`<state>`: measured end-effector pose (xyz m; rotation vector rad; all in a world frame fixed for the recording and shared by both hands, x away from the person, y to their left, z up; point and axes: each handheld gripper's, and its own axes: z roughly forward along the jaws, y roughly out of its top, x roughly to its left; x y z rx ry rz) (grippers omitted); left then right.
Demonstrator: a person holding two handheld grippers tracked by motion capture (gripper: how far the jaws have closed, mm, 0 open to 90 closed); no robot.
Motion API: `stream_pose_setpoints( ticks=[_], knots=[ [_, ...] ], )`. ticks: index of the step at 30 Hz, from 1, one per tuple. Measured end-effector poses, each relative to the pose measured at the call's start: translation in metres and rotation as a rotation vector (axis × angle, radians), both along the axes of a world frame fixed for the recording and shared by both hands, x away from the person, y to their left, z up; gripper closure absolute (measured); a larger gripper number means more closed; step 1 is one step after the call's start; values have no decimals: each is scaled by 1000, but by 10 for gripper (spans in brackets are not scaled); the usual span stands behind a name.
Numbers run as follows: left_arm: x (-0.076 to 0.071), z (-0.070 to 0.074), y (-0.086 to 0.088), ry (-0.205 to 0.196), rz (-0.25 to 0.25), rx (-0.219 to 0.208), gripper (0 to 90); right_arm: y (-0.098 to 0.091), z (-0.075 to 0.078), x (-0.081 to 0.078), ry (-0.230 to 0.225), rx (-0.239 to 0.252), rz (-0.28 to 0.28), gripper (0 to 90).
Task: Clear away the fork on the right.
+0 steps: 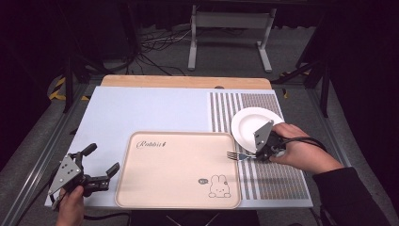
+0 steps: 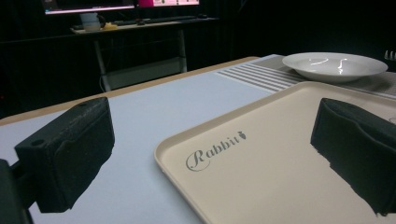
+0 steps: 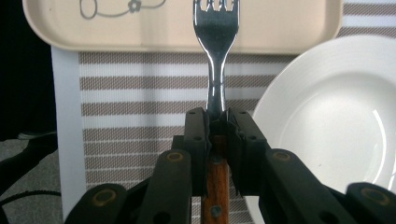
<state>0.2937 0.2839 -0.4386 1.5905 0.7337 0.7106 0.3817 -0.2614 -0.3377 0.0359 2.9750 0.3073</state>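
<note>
My right gripper (image 3: 215, 117) is shut on a fork (image 3: 215, 37) with a wooden handle, its steel tines pointing toward the beige tray (image 3: 289, 32). From above, the fork (image 1: 236, 155) hangs over the tray's right rim (image 1: 233, 141), held by the right gripper (image 1: 256, 154) just below the white plate (image 1: 251, 123). My left gripper (image 1: 103, 161) rests open at the table's front left corner, beside the tray's left edge. Its wide-apart black pads (image 2: 74, 149) have nothing between them, facing the tray (image 2: 280, 154) and the plate (image 2: 334, 65) farther off.
A striped placemat (image 1: 273, 174) lies under the plate on the right. The tray bears a rabbit drawing (image 1: 217, 186) and the word "Rabbit" (image 2: 212, 149). A pale blue table cover (image 1: 150, 110) spreads behind the tray. Metal stand legs (image 1: 230, 37) and cables lie on the floor beyond.
</note>
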Motion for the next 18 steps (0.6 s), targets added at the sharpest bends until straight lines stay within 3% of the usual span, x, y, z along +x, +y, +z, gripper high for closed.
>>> stream_pose_setpoints(
  ticks=[8,18],
  knots=[
    [-1,1,1,-1,1,2,2,30,6,2,-15,5,47,785],
    [-1,1,1,-2,1,3,1,57,11,1,-17,27,67,786]
  ],
)
